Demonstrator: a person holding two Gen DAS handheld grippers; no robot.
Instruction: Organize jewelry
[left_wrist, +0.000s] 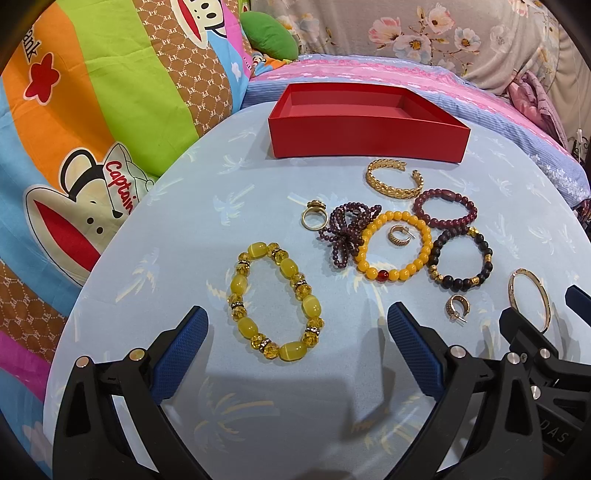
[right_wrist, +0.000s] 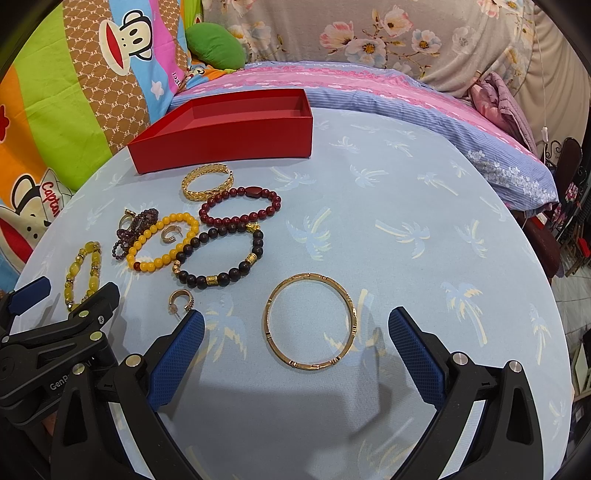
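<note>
A box (left_wrist: 369, 138) sits at the far side of the surface (right_wrist: 406, 206). Before it lies a cluster of bracelets (left_wrist: 424, 236), with one earring (left_wrist: 399, 234) inside a beaded loop. A large-beaded bracelet (left_wrist: 275, 301) lies left of the cluster, a bangle (right_wrist: 309, 321) right.

**Materials and finishes on the jewelry table**

A matt, smooth cloth (right_wrist: 406, 192) printed with pale palm trees covers the table. The red box (left_wrist: 365, 142) looks like matt cardboard. The thin bangle (right_wrist: 309, 320) and leaf-pattern cuff (left_wrist: 393, 180) are shiny gold-coloured metal. The yellow bracelet (left_wrist: 275, 301) has glossy, glassy beads; the dark bead bracelet (right_wrist: 221, 258) looks duller. The left gripper (left_wrist: 297, 332) has textured blue pads on black plastic arms.
</note>
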